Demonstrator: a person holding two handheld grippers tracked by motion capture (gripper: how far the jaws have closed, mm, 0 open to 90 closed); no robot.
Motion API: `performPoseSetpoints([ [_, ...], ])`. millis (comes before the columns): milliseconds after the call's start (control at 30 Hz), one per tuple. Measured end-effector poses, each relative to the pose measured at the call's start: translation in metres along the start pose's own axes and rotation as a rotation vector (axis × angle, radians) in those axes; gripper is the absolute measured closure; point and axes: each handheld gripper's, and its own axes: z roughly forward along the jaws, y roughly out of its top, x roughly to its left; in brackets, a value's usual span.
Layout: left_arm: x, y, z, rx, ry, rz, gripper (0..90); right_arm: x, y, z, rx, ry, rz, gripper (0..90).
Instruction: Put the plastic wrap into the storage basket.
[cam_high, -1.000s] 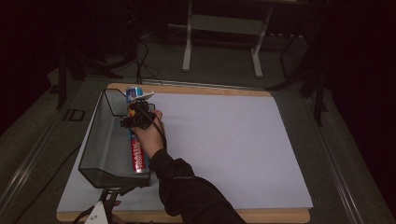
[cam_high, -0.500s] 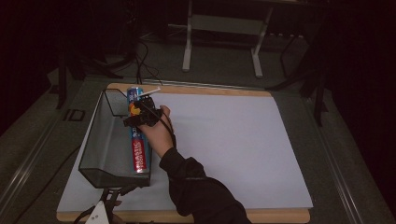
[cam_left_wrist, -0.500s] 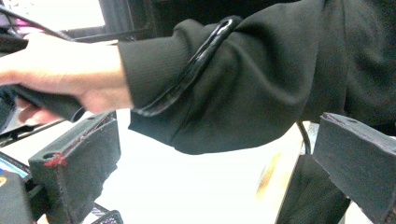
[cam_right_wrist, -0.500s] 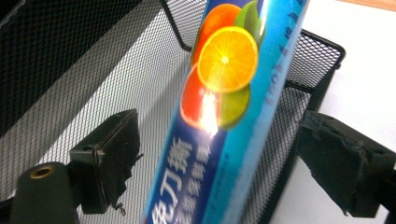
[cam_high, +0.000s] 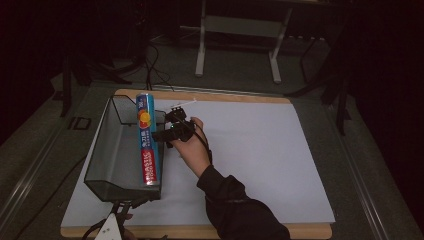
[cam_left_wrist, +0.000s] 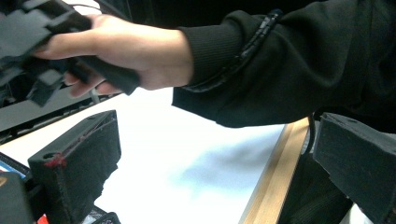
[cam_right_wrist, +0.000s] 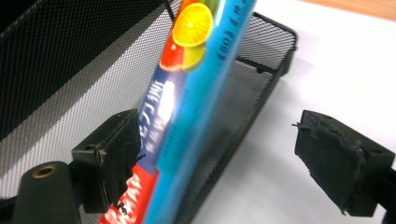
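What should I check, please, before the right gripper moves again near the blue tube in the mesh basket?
1. Right gripper jaws open: ok.
2. Blue tube released, lying along the mesh basket wall: ok.
3. Tube settled rather than leaning: cannot tell.
4. One jaw close to the tube; touching or apart: cannot tell.
5. Left gripper open, holding nothing: ok.
6. White mat beside the basket free for withdrawal: ok.

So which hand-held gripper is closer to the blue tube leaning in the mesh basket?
Right. The right hand-held gripper sits open beside the blue tube; the left hand-held gripper rests at the table's near edge, below the mesh basket.
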Motion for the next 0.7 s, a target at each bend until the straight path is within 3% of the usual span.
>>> performPoseSetpoints([
  [233,0.000,0.000,0.001,0.002,0.010,-0.004,1.7,-0.013,-0.017,-0.021,-0.020,0.007,-0.033,14.2],
  [533,-0.001,0.000,0.003,0.011,0.007,0.004,1.7,-0.031,-0.040,-0.051,-0.068,0.018,-0.034,14.1],
  [700,-0.001,0.000,0.004,0.016,0.013,0.007,1.7,-0.046,-0.057,-0.061,-0.062,0.021,-0.045,13.2],
])
